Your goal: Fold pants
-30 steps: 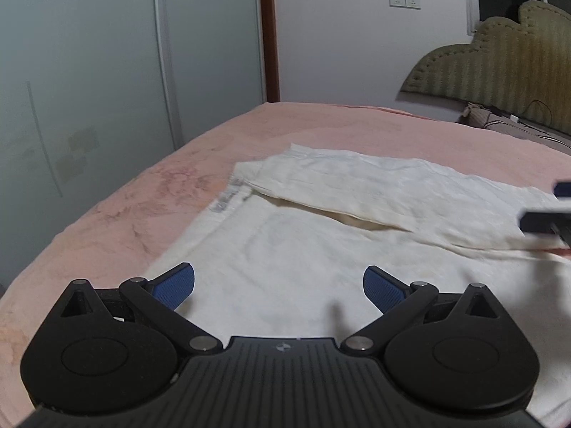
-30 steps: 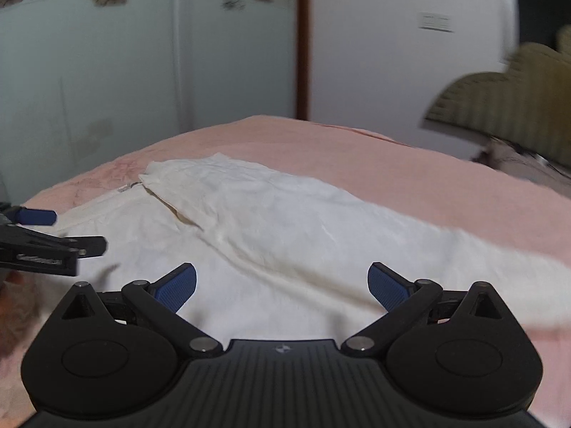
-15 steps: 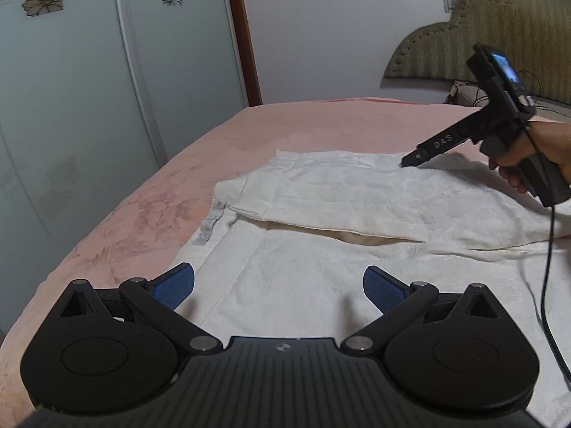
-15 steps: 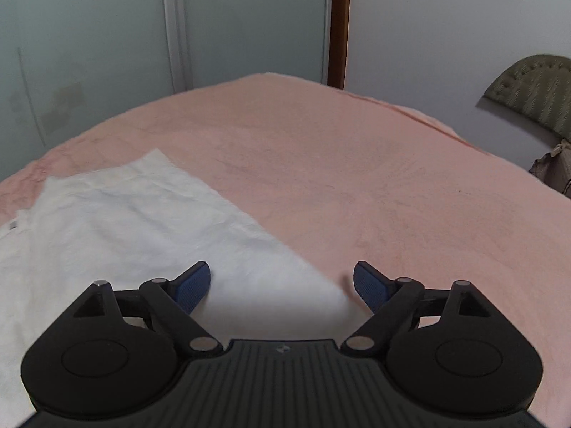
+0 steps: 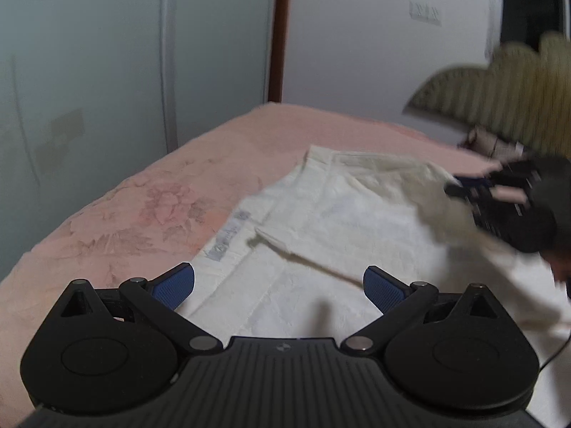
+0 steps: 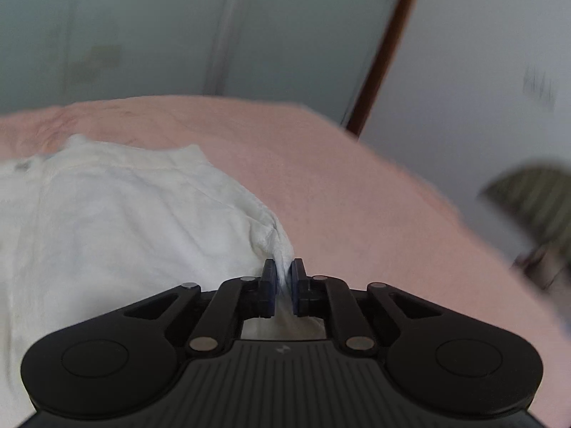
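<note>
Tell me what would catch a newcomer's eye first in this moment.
The white pants sprawl across the pink bed, filling the middle of both views. In the right wrist view, the right gripper is shut on a bunched edge of the pants. The left gripper hangs open above the cloth.

Bedding: pink bedspread [image 5: 185, 192] with faint floral print | Left: pale frosted wardrobe doors [image 5: 107, 53], flower decals at top | Frame: dark brown wooden post [image 5: 276, 32] | Wall: white wall [image 5: 374, 42] with socket plate [image 5: 424, 10] | Right: scalloped olive upholstered headboard [image 5: 514, 89], blurred | Light: dim, indoor
</note>
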Available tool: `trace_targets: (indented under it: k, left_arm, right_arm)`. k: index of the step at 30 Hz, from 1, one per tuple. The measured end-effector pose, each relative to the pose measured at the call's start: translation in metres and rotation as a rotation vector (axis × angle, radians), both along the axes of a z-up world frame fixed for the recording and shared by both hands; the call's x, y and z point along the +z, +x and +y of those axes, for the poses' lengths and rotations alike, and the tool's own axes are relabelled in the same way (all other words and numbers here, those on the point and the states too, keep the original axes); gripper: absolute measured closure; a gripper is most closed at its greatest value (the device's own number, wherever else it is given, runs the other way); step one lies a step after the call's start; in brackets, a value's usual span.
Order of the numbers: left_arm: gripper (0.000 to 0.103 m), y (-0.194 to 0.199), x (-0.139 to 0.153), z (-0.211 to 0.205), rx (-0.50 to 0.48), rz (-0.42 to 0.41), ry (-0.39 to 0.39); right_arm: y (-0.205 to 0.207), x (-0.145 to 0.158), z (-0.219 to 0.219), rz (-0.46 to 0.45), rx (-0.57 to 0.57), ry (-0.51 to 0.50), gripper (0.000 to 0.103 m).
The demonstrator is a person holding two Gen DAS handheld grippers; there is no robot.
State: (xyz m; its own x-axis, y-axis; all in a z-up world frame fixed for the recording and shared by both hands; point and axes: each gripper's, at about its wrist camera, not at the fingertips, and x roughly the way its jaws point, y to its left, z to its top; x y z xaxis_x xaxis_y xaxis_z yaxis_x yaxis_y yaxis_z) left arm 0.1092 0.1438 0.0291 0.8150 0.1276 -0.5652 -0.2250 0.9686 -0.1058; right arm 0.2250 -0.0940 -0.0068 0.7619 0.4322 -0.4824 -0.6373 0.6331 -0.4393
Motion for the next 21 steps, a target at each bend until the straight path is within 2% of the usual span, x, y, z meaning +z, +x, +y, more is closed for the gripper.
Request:
trace_targets:
  k: [2,5,6,8,11,16,18,19,20,21]
  left_arm:
    - [0.001,-0.013,0.008,0.018,0.024,-0.055,-0.128]
    - [0.001,-0.034,0.010,0.045,0.031,-0.153,-0.370]
    - [0.001,-0.041,0.008,0.051,0.026,-0.179,-0.450]
    - [0.001,-0.046,0.003,0.058,0.021,-0.192,-0.538]
    - [0.001,-0.037,-0.009,0.062,0.012,-0.160,-0.640]
    - [0.002,0.001,-0.036,0.073,0.065,-0.012,-0.825]
    - [0.004,0.008,-0.037,0.075,0.097,0.001,-0.841]
    - [0.011,0.010,-0.037,0.075,0.101,-0.016,-0.834]
    - [0.028,0.011,-0.036,0.075,0.093,-0.034,-0.824]
    - [0.041,0.013,-0.035,0.074,0.082,-0.041,-0.807]
  right_arm:
    - [-0.048,0.008,0.003,-0.111,0.057,-0.060,0.095]
    - [-0.127,0.011,0.001,-0.237,0.132,-0.148,0.095]
    - [-0.148,0.009,0.001,-0.248,0.149,-0.162,0.096]
    - [-0.183,0.005,-0.003,-0.241,0.170,-0.174,0.096]
    - [-0.212,-0.010,-0.008,-0.207,0.168,-0.171,0.096]
    - [-0.215,-0.026,-0.006,-0.129,0.119,-0.106,0.096]
    - [-0.212,-0.027,-0.007,-0.114,0.099,-0.084,0.096]
    - [-0.213,-0.029,-0.004,-0.111,0.096,-0.093,0.096]
    - [-0.215,-0.031,-0.003,-0.134,0.091,-0.109,0.096]
    - [-0.219,-0.036,-0.002,-0.170,0.089,-0.140,0.093]
